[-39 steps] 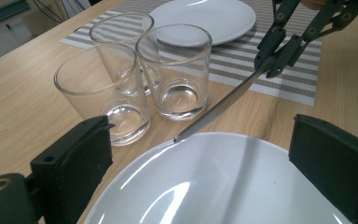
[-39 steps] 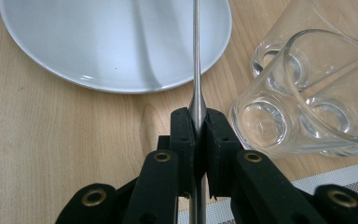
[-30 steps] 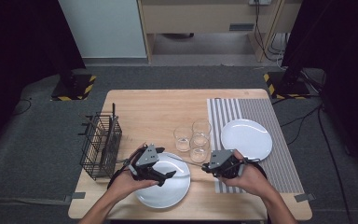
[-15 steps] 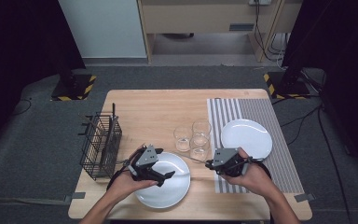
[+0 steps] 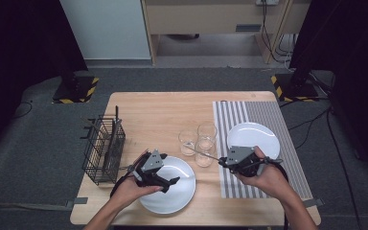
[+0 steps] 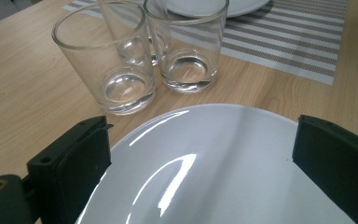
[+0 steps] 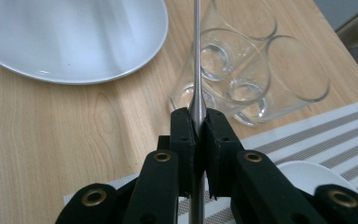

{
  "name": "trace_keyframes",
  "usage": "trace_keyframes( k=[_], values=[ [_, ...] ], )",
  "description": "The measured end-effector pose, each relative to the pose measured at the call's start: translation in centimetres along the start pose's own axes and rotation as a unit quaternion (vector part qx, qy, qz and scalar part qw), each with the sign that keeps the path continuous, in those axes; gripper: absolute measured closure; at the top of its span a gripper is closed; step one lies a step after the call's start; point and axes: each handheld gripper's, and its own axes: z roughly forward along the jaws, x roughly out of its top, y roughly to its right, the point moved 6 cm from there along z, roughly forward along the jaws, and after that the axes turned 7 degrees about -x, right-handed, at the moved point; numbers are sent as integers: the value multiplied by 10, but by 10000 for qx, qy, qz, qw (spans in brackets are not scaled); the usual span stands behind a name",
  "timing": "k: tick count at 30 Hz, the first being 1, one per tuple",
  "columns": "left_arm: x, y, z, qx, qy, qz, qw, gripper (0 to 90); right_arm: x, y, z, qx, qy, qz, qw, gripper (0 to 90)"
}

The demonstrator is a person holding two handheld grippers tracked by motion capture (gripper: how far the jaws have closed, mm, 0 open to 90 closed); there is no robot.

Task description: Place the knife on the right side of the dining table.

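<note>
A thin metal utensil (image 7: 196, 70) was pinched between the right gripper's (image 7: 196, 122) fingers, its shaft stretching over three glasses (image 5: 197, 138) on the worktop (image 5: 158, 112). The left gripper (image 6: 200, 154) hovered with fingers spread over the near white plate (image 6: 223, 177).

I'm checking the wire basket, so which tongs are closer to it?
Left. The left tongs hover over the near plate just beside the wire basket; the right tongs are beyond the glasses.

Open tongs (image 6: 200, 172) straddle a white plate (image 6: 223, 163) near three glasses (image 6: 144, 51).
</note>
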Motion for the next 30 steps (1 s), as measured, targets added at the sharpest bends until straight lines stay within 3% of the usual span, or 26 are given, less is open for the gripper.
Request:
trace_keyframes(
  k=[18, 30],
  values=[
    [-5, -4, 4, 5, -106, -172, 9998, 32, -9, 39, -17, -584, -217, 260, 9977, 832],
    [-7, -7, -1, -7, -92, -277, 9996, 32, -14, 58, -19, -803, -342, 406, 9954, 833]
  ],
)
